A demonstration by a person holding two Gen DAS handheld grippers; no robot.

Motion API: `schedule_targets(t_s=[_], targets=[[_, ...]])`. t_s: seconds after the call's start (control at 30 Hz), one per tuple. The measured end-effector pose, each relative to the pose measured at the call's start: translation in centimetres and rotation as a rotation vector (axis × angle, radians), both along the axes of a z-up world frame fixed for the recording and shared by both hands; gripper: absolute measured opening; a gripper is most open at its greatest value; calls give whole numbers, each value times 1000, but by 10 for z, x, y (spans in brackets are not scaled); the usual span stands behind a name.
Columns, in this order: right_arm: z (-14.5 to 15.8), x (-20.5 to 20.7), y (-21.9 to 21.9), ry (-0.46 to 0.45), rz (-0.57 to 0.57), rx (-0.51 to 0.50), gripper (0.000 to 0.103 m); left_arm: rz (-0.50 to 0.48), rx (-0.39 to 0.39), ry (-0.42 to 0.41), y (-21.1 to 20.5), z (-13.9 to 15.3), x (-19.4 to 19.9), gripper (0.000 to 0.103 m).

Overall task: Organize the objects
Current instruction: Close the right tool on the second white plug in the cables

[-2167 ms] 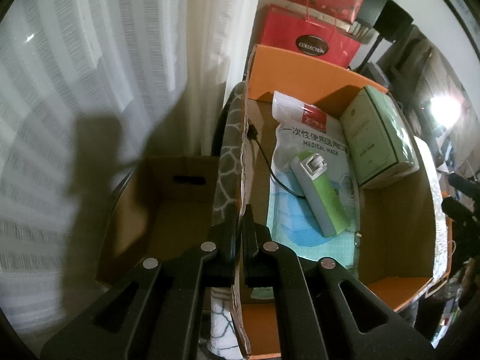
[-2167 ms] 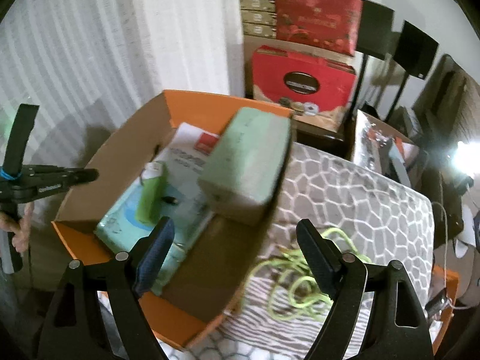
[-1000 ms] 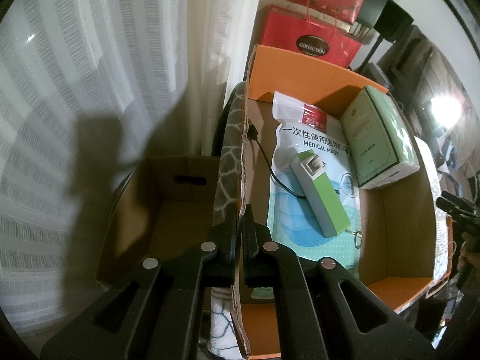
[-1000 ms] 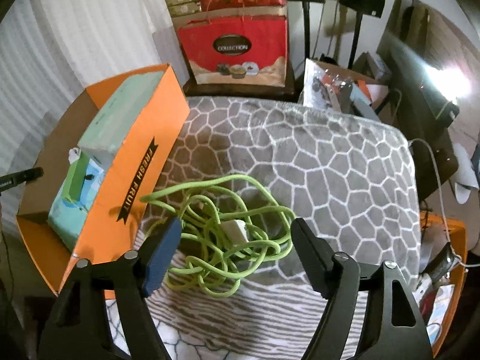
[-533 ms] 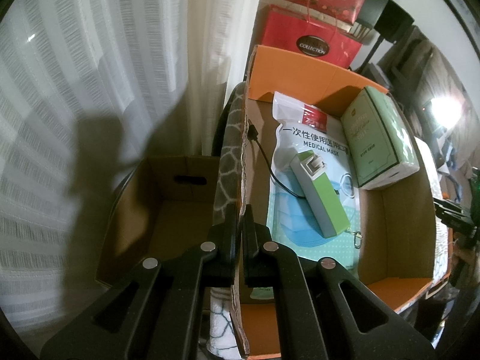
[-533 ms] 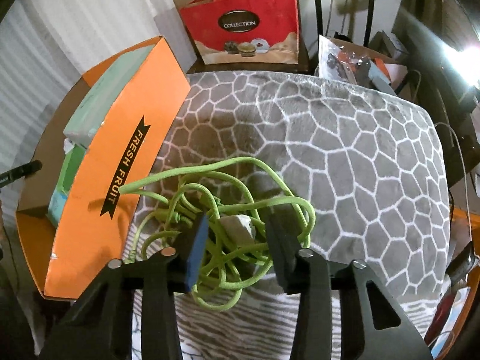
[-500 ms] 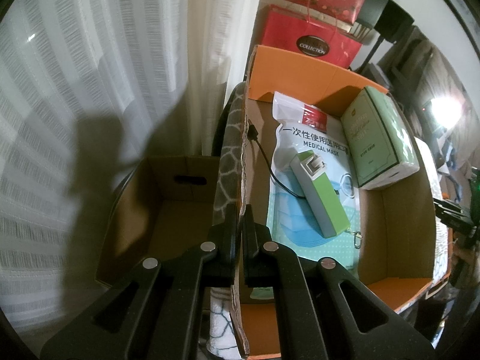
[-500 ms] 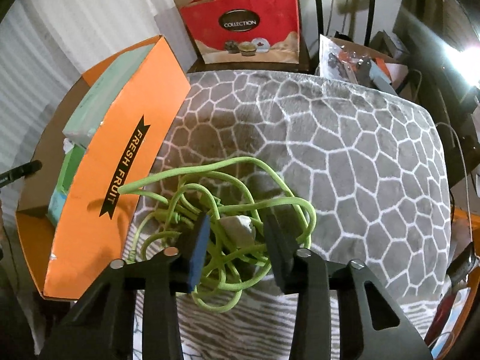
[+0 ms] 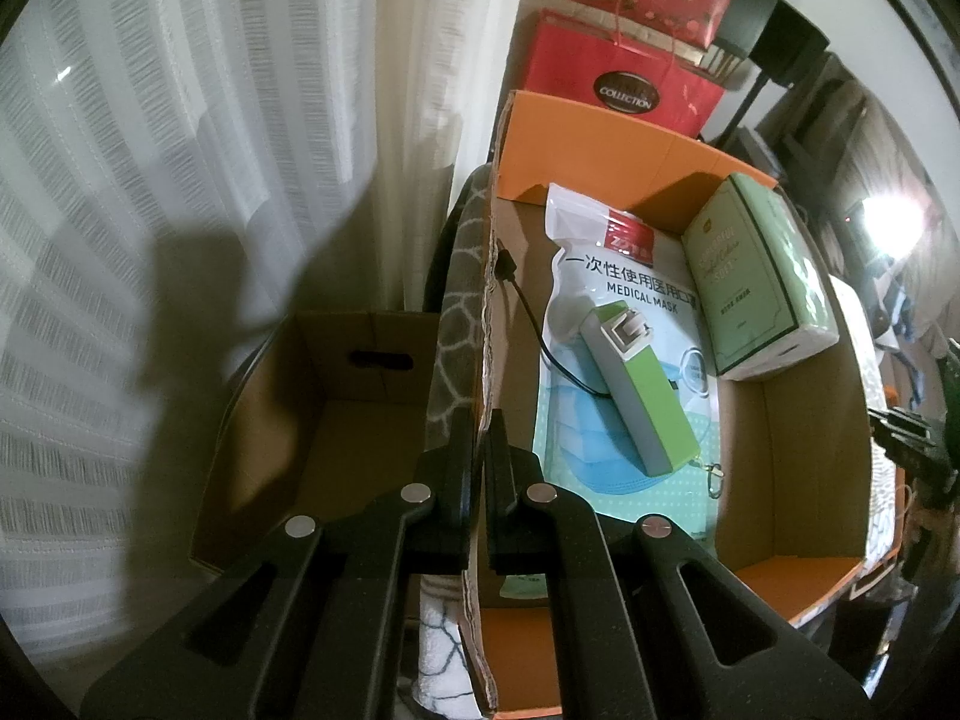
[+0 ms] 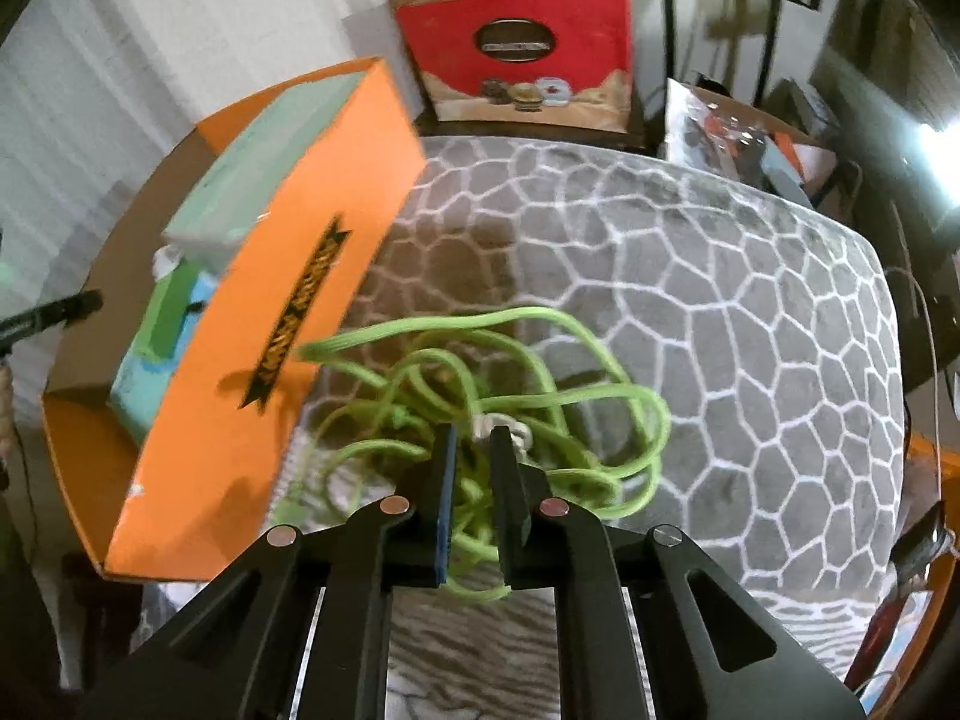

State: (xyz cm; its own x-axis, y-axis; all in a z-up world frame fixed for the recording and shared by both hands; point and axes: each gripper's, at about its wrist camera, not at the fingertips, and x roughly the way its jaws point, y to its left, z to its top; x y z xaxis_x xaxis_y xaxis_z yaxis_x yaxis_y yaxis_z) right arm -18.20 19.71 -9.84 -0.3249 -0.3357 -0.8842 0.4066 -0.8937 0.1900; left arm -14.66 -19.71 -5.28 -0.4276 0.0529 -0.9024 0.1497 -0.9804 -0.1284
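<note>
My left gripper is shut on the near side wall of the orange cardboard box. Inside the box lie a medical mask pack, a green power bank with a black cable, and a green tissue pack. In the right wrist view the box stands at the left on a grey patterned cushion. My right gripper is shut on a tangled bright green cable that lies on the cushion beside the box.
A brown open cardboard box sits left of the orange box, by a white curtain. A red gift bag stands behind the cushion. Clutter and a foil bag lie at the back right.
My right gripper has closed from wide open onto the green cable and moved in low over it. My left gripper has kept its hold on the box wall.
</note>
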Motion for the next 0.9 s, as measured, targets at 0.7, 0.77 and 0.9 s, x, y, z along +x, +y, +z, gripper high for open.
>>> schedule_targets(t_s=[0.7,0.77,0.9], targets=[[-7,-20,15,-39,-115,25,35,6,3,0,0,0,0,3],[-10,-19,15,-43,-110,32,35,5,2,0,0,0,0,3],[-14,-18,13,-48,-107,35,35,5,0,2,0,0,0,3]])
